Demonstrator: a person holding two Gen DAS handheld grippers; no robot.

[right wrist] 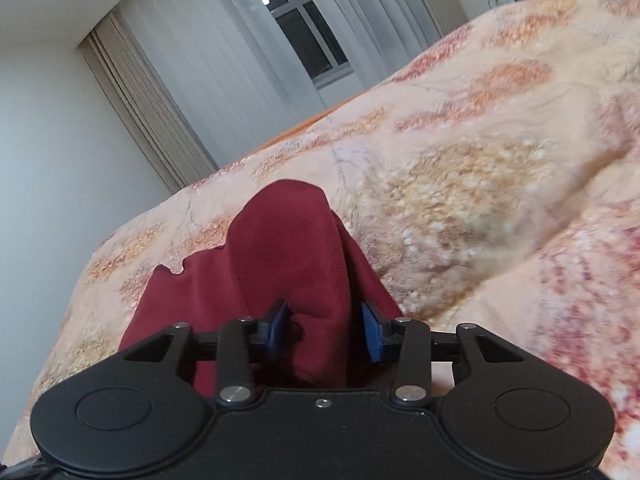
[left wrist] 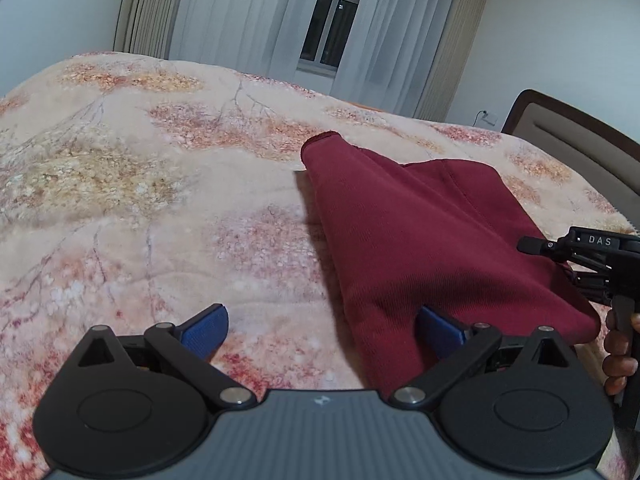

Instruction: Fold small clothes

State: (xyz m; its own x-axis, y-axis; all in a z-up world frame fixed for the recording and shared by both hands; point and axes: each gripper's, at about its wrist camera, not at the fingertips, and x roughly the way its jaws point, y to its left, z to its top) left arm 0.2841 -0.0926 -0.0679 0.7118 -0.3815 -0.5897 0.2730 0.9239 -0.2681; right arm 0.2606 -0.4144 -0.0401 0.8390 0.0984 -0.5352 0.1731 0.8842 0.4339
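Garment (left wrist: 420,240) lies on the bedspread (left wrist: 140,200), window (left wrist: 336,12) seemingly behind.

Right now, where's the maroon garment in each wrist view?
Left wrist: the maroon garment lies right of centre on the bed, running from mid-frame down to the lower right.
Right wrist: the garment sits lower centre, bunched between the right gripper pads.
Shared landmark: the dark window between the curtains.

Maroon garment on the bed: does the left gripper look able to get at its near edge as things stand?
Probably yes. The left gripper stands open just over the maroon garment, one pad already over the cloth, nothing between. The right gripper straddles another fold, clear of that edge.
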